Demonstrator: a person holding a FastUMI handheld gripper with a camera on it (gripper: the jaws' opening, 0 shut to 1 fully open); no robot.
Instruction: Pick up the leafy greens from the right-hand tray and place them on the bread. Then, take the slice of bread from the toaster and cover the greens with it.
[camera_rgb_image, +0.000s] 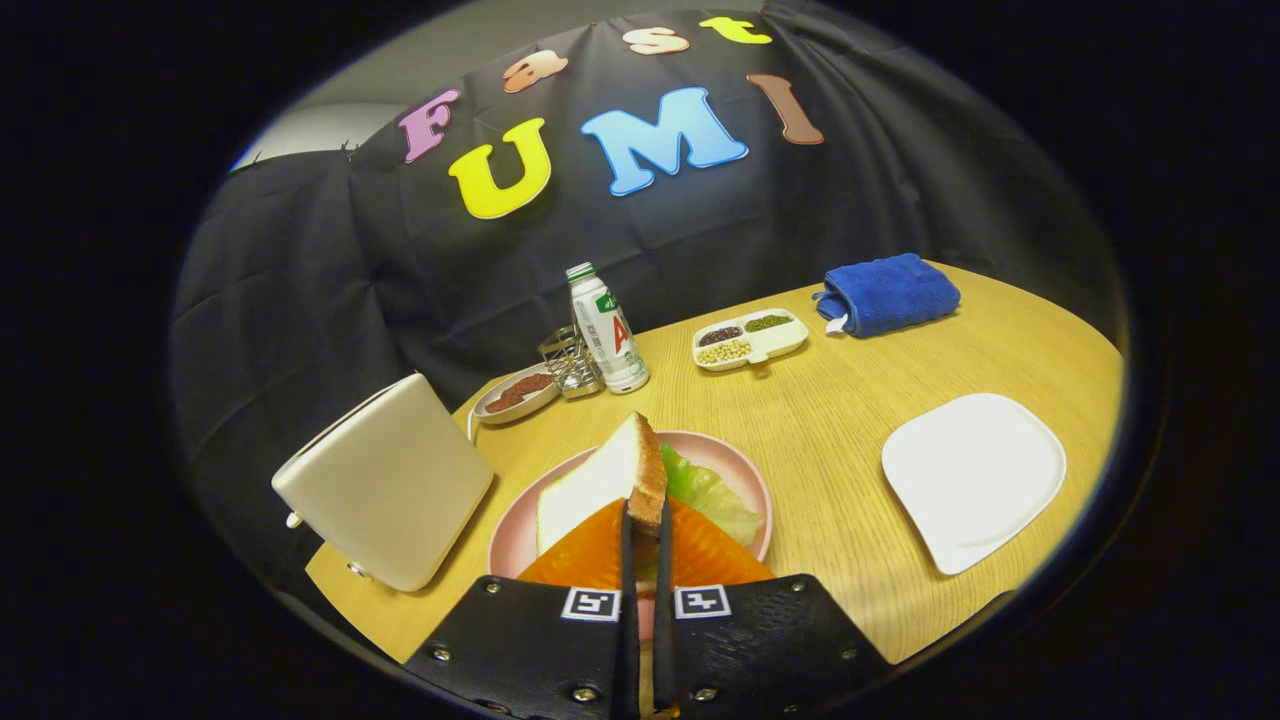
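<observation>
- The gripper (646, 530) has its two fingers drawn almost together, pinching a slice of bread (600, 485) by its crust edge. The slice stands on edge, tilted, over a pink plate (745, 480).
- On the plate lies something orange and ridged (700, 555), spread under the fingers. I cannot tell whether it is the bottom bread or something resting on it.
- The leafy greens (710, 490) lie on the plate just to the right of the held slice, on the orange layer.
- The white tray (972, 478) sits well to the right on the wooden table (830, 420). No greens are on it.
- The toaster (385, 480) stands just left of the plate. Its slots are hidden from this angle.
- By my judgement, the greens are in place and the step in hand is covering them with the held slice.
- To do it well: tip the slice from upright to flat, broad face down, before letting go.
- Centre it over the greens and the orange layer, so it does not hang past the plate rim.
- Bring it low enough to touch the greens, then open the fingers. A drop from height could bounce it off or push the greens aside.
- The grip is only on the crust, so a quick swing could tear or slip the soft bread. Move slowly.
- A bottle (608, 330) and small dishes stand beyond the plate, well apart from it.
</observation>
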